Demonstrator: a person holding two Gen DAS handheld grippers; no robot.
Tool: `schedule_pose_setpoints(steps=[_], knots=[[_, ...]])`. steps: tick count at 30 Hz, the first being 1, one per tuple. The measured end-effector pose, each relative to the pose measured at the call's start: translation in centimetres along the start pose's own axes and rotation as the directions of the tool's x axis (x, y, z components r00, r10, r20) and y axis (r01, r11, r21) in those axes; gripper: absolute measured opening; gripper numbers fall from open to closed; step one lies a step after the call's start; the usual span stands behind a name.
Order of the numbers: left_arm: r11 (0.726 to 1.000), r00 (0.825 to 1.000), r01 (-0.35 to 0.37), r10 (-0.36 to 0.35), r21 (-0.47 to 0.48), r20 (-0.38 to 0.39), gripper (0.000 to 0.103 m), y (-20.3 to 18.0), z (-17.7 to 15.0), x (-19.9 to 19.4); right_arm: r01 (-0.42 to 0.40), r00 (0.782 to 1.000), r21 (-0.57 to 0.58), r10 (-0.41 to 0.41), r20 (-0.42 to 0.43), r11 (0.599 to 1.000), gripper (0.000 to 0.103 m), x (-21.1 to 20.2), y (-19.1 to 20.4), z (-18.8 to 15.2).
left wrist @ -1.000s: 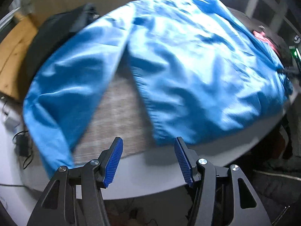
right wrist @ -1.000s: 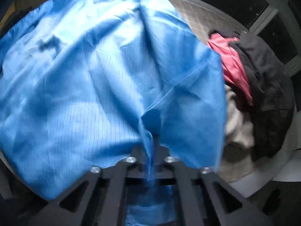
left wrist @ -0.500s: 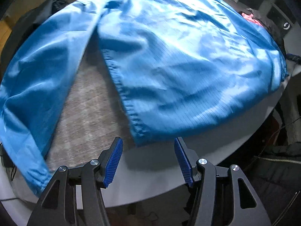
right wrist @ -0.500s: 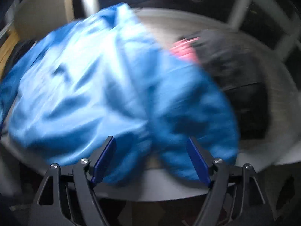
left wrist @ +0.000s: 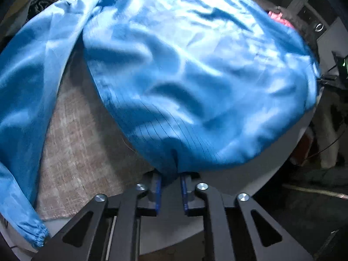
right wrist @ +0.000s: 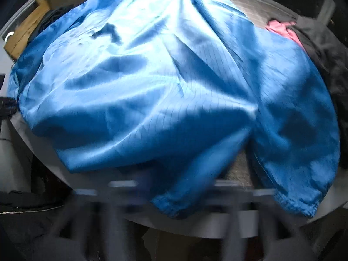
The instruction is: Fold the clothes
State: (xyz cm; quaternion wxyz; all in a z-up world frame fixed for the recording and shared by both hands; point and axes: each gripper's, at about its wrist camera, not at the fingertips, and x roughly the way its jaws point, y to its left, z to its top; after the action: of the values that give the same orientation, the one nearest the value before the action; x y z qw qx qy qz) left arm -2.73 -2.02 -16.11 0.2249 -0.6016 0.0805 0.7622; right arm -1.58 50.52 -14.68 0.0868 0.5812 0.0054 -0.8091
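A shiny blue jacket (left wrist: 195, 76) lies spread over a round table (left wrist: 239, 180), its left sleeve (left wrist: 21, 108) trailing to a cuff at the table's near edge. My left gripper (left wrist: 170, 182) is closing, and its blue pads pinch the near corner of the jacket's hem. In the right wrist view the jacket (right wrist: 152, 87) fills the frame. My right gripper (right wrist: 174, 195) is heavily blurred at the bottom. It is shut where a sleeve cuff (right wrist: 167, 206) hangs over the table's rim.
A beige woven mat (left wrist: 82, 152) covers the tabletop under the jacket. A pile of dark clothes (right wrist: 322, 65) with a pink garment (right wrist: 280, 28) lies at the table's far right. A dark garment (left wrist: 41, 2) and a wooden box (right wrist: 26, 32) sit at the far left.
The left gripper came down to the hem corner and its pads drew together on it. The right gripper let go of the fabric, opened wide, shifted along the near edge and shut again at the cuff.
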Motion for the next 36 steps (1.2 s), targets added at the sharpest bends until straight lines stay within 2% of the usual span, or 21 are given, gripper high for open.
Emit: schedule_pose_setpoints(steps=[4,6,8,10,13,14,16,18,21,22,24,27,31,33,35,36], knots=[[0.996,0.993,0.074,-0.069,-0.050,0.097,0.007,0.7,0.2,-6.2,-0.103,0.992,0.032,0.100,0.083,0.994,0.003,-4.3,-0.1,0.6],[0.996,0.989,0.069,-0.062,-0.049,0.135,0.007,1.3,0.2,-9.8,-0.135,0.982,0.039,0.128,0.136,0.990,0.003,-7.3,-0.3,0.8],[0.998,0.984,0.039,-0.029,-0.058,0.175,0.007,1.9,0.5,-13.5,-0.198,0.961,0.061,0.181,0.210,0.978,0.003,-9.8,-1.1,1.3],[0.997,0.979,-0.014,0.028,-0.073,0.204,0.007,3.0,1.4,-16.1,-0.264,0.930,0.079,0.232,0.286,0.961,0.003,-12.3,-2.0,1.8],[0.986,0.962,-0.111,0.138,-0.124,0.236,0.009,5.4,4.0,-17.5,-0.311,0.900,0.141,0.244,0.361,0.940,0.003,-12.0,-3.0,4.3],[0.985,0.964,-0.105,0.134,-0.137,0.230,0.013,6.3,4.5,-17.0,-0.279,0.915,0.161,0.211,0.343,0.947,0.003,-11.1,-3.4,5.3],[0.988,0.977,-0.069,0.095,-0.141,0.190,0.030,7.1,4.4,-15.5,-0.214,0.952,0.159,0.169,0.257,0.964,0.003,-8.6,-3.2,5.9],[0.992,0.989,-0.047,0.063,-0.119,0.135,0.033,6.3,2.8,-13.3,-0.168,0.972,0.150,0.139,0.188,0.974,0.003,-6.5,-2.9,5.8],[0.998,0.998,-0.017,0.022,-0.067,0.066,0.049,3.9,-0.6,-10.2,-0.152,0.982,0.149,0.132,0.139,0.977,0.003,-4.6,-2.8,4.9],[0.998,0.999,-0.006,0.009,-0.066,0.047,0.051,3.3,-1.5,-9.4,-0.155,0.983,0.162,0.136,0.127,0.975,0.003,-4.1,-3.1,4.6],[0.998,1.000,0.016,-0.016,-0.062,0.004,0.051,1.9,-3.7,-7.7,-0.131,0.988,0.172,0.114,0.102,0.976,0.003,-3.6,-3.8,3.9],[0.999,0.999,-0.006,0.004,-0.033,-0.050,0.052,0.4,-5.8,-5.2,-0.109,0.994,0.168,0.103,0.046,0.980,0.003,-2.0,-4.2,3.2],[0.999,0.997,-0.049,0.049,-0.001,-0.056,0.054,-0.2,-6.1,-2.4,-0.128,0.992,0.161,0.126,0.024,0.979,0.004,-1.1,-3.9,3.0],[0.999,0.999,-0.040,0.040,-0.005,-0.037,0.052,-0.3,-5.5,-1.3,-0.132,0.991,0.143,0.130,0.022,0.981,0.004,-1.0,-3.5,3.1],[0.999,0.999,0.046,-0.046,-0.027,0.015,0.038,-0.5,-4.7,-1.2,-0.132,0.991,0.122,0.130,0.018,0.984,0.004,-0.9,-2.9,3.2],[0.996,0.997,0.076,-0.075,-0.036,0.027,0.013,-0.6,-4.3,-1.4,-0.131,0.991,0.115,0.130,0.018,0.985,0.004,-0.9,-2.7,3.3]])
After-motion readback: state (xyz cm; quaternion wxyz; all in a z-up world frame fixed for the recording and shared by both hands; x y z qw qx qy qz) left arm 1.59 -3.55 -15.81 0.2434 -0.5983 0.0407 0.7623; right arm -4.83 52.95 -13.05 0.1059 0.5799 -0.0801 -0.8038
